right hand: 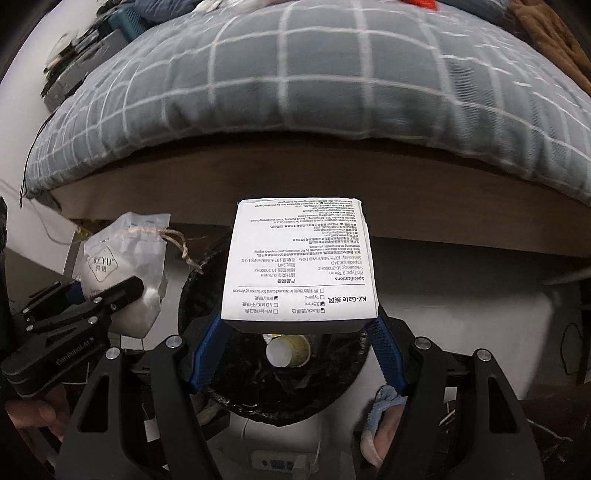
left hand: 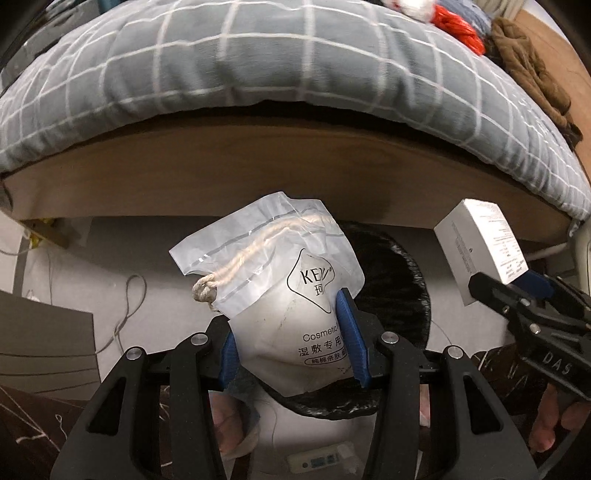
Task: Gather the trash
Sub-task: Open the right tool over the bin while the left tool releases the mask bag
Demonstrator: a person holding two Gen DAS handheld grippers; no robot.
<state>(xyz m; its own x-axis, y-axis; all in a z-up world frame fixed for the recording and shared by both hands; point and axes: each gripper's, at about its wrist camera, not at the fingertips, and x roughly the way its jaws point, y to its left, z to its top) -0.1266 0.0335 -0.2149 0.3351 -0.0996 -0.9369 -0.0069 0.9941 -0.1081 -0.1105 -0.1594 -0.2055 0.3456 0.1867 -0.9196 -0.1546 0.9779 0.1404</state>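
My left gripper (left hand: 291,328) is shut on a white plastic cosmetic-pad pouch (left hand: 280,280) with a cotton drawstring, held above the black-lined trash bin (left hand: 402,280). In the right wrist view the same pouch (right hand: 122,273) hangs left of the bin (right hand: 288,369), clamped by the left gripper (right hand: 110,299). My right gripper (right hand: 299,332) is shut on a white earphone box (right hand: 299,266) with printed specifications, directly over the bin's mouth. That box (left hand: 480,251) shows at the right of the left wrist view, in the right gripper (left hand: 506,284). A crumpled paper cup (right hand: 288,350) lies inside the bin.
A bed with a grey checked duvet (right hand: 295,81) and a wooden side board (left hand: 258,173) stands just behind the bin. Clothes and a red item (left hand: 458,26) lie on the bed. Cables (left hand: 125,314) trail on the pale floor at left. Slippered feet (right hand: 380,417) stand near the bin.
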